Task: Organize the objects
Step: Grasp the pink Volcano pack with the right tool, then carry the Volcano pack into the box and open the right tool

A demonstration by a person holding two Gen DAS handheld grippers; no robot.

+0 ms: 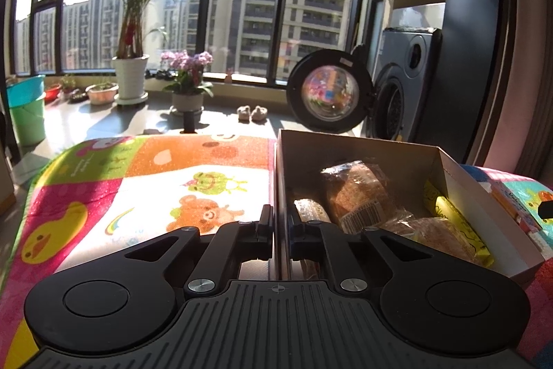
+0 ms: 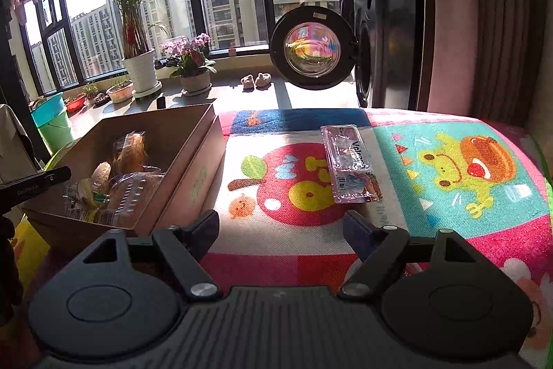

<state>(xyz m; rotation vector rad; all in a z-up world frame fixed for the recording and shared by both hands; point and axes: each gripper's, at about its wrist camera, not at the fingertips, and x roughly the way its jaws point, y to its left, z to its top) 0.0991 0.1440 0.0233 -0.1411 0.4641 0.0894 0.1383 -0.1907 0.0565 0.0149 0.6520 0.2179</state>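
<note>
Left tool point(image 1: 280, 230): squeezed shut on the near wall of the cardboard box point(image 1: 359, 151), one finger inside and one outside.
Right tool point(image 2: 281, 230): open wide, nothing between its fingers, hanging over the bright cartoon mat point(image 2: 449, 161).
Box: sits on the mat, open on top, with wrapped bread point(image 1: 359, 192) and a yellow packet point(image 1: 459, 223) inside.
Flat pink packet point(image 2: 350, 163): lies alone on the mat, ahead of the right tool, well apart from the box.
</note>
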